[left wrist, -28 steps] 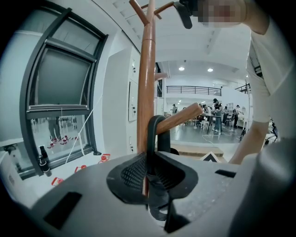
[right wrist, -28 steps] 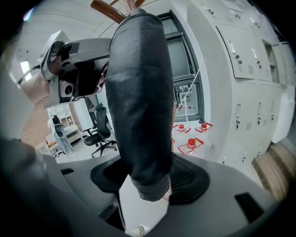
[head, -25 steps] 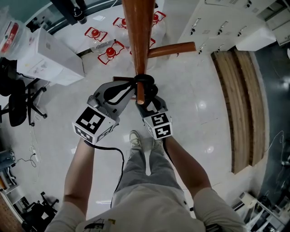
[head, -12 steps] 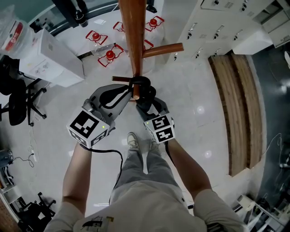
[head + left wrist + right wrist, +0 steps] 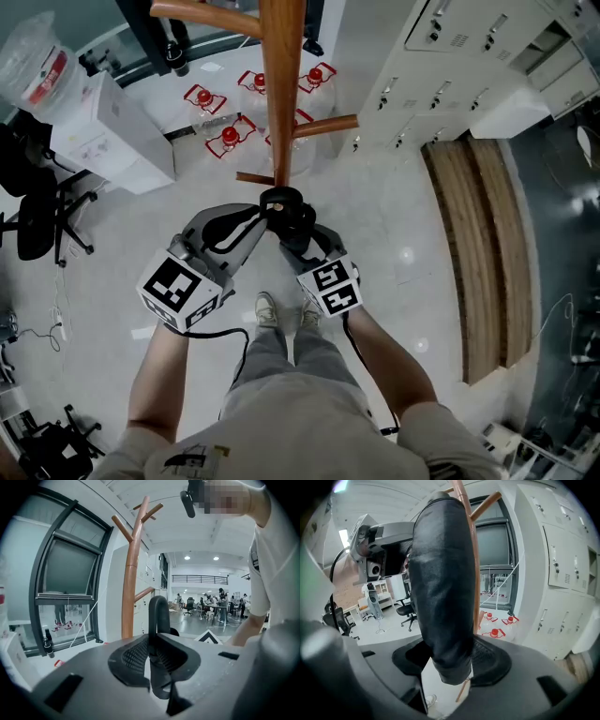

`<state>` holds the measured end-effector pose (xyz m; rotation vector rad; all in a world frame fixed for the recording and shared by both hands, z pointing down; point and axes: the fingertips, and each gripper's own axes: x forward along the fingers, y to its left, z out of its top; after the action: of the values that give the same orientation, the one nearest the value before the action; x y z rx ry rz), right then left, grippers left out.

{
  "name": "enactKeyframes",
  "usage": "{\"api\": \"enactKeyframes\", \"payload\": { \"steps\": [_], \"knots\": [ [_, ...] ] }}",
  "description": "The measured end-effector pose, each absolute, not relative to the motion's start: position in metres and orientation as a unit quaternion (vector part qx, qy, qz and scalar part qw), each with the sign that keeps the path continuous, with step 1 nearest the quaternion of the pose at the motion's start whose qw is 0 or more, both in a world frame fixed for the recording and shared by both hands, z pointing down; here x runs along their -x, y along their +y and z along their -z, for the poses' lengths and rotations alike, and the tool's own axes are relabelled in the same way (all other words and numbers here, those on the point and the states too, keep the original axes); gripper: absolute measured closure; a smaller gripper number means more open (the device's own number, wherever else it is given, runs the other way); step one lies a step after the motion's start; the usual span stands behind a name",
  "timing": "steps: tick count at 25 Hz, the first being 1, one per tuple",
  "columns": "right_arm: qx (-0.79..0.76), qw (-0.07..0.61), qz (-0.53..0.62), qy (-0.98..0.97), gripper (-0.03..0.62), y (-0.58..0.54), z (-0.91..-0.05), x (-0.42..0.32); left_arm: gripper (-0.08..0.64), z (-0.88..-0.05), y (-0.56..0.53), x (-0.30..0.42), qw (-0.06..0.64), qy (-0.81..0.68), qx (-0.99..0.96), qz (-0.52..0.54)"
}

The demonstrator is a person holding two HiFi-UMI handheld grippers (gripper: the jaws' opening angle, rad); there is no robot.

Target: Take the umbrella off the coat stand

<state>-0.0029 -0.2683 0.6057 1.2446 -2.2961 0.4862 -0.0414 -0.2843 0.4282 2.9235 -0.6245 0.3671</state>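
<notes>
Beneath the head camera, the wooden coat stand rises at the middle of the pale floor, with three pegs showing on it. The black umbrella sits just below the stand's pole in this view, close to the shortest peg; I cannot tell if they touch. The left gripper and right gripper meet on the umbrella from either side. White lockers line the upper right and one wooden bench runs along the right edge, leaving a broad strip of floor between it and the stand. At least four red-capped water bottles cluster behind the pole. One black office chair and a white box edge the left side.

Along the left gripper, its fingers are closed on the umbrella's black hooked handle, which stands upright to the right of the coat stand. At least three pegs branch from the pole here. A dark-framed window fills the left, and a long open hall stretches away beyond.

Along the right gripper, the fingers grip the furled umbrella, held upright just beside the stand's pole. Three red-capped bottles and the lockers lie to the right.
</notes>
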Motion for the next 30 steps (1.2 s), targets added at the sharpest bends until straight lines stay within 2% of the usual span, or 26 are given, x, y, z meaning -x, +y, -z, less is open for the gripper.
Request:
{"api": "enactKeyframes", "payload": {
  "steps": [9, 18, 23, 30],
  "knots": [
    [-0.462, 0.24, -0.166, -0.838, 0.347, -0.236, -0.552, -0.016, 0.503, -0.377, -0.249, 0.026, 0.056, -0.191, -0.975, -0.098],
    [-0.511, 0.196, -0.164, -0.821, 0.347, -0.235, -0.47, -0.063, 0.503, -0.292, -0.239, -0.029, -0.008, -0.152, -0.986, -0.074],
    [-0.543, 0.196, -0.132, -0.806, 0.347, -0.24, -0.421, -0.098, 0.503, -0.245, -0.237, -0.055, -0.038, -0.127, -0.99, -0.044],
    [-0.568, 0.185, -0.099, -0.795, 0.346, -0.201, -0.405, -0.137, 0.503, -0.231, -0.184, -0.09, -0.089, -0.102, -0.99, -0.026]
  ]
}}
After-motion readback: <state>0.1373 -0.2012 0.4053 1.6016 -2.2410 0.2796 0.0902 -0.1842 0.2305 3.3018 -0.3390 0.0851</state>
